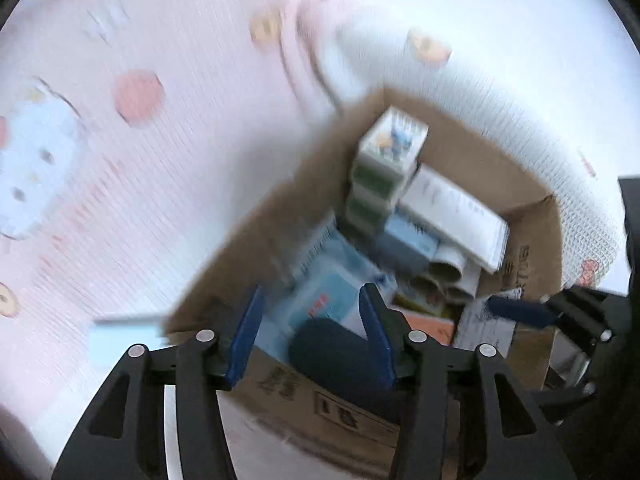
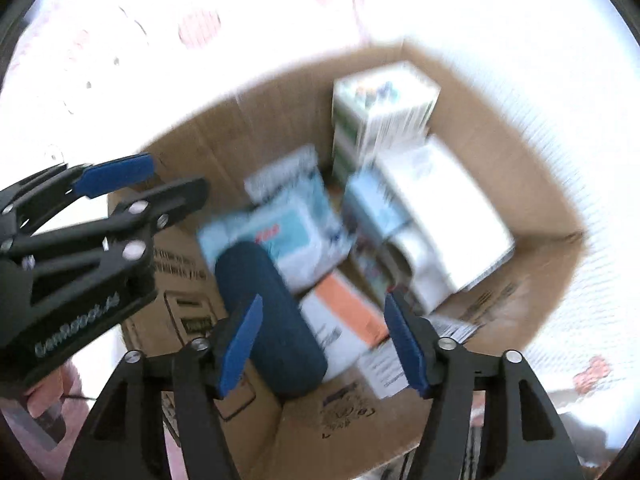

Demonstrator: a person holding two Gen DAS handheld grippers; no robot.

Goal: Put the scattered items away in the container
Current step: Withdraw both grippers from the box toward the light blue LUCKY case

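A pale pink quilted sheet printed with cartoon figures [image 1: 168, 184] carries an open brown cardboard box [image 1: 256, 236] lying toward four o'clock in the left wrist view.

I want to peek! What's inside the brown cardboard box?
Inside the cardboard box: a dark blue pouch, a light blue packet, stacked green-and-white boxes. The bottom is mostly covered.

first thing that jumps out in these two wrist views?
The open cardboard box, crammed with packages. A dark blue oblong case lies at its near edge, below both open grippers, left gripper and right gripper. A stack of small white-and-green cartons stands in the far corner.
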